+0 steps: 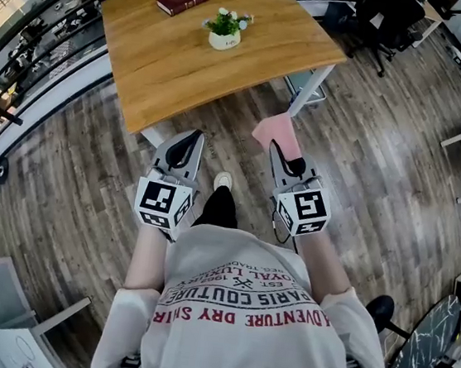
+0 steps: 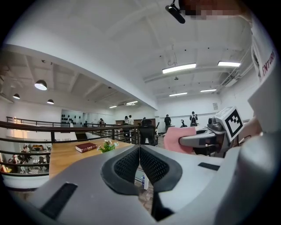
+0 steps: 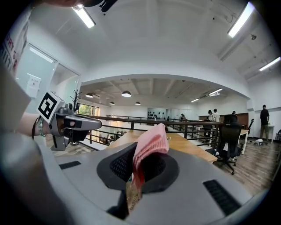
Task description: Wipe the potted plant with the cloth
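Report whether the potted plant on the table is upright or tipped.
Upright. In the head view the potted plant stands on its base on the wooden table, with leaves and flowers pointing up.

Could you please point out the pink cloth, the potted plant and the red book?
pink cloth point(image 1: 276, 132), head view, its middle.
potted plant point(image 1: 224, 42), head view, white pot.
red book point(image 1: 183, 0), head view, cover.

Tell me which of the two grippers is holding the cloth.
The right gripper: its jaws are clamped on the pink cloth. The left gripper is shut too, but with nothing between its jaws.
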Tool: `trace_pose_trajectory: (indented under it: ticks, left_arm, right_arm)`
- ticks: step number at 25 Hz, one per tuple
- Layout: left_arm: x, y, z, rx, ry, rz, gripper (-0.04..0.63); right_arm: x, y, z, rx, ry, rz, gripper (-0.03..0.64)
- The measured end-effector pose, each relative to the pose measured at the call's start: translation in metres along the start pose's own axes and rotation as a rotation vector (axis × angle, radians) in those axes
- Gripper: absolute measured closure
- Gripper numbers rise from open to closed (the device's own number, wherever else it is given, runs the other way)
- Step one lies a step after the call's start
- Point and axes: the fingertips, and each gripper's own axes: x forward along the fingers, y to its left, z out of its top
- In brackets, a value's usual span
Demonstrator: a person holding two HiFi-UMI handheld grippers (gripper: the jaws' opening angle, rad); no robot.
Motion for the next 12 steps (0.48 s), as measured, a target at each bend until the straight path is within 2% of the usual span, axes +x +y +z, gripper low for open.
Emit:
trace_pose_trajectory:
  ticks: [5,12]
  left_arm:
    - [0.052,0.050,-0.005,-0.024,0.001,0.000,0.578]
    - [0.143,0.136,0.011,-0.060,-0.019,0.022,0.578]
  right_arm:
    - [0.067,-0.025,-0.001,-0.005,0.034,-0.006,0.581]
    - [0.175,-0.083,0.029,-0.044,0.055,-0.017,0.581]
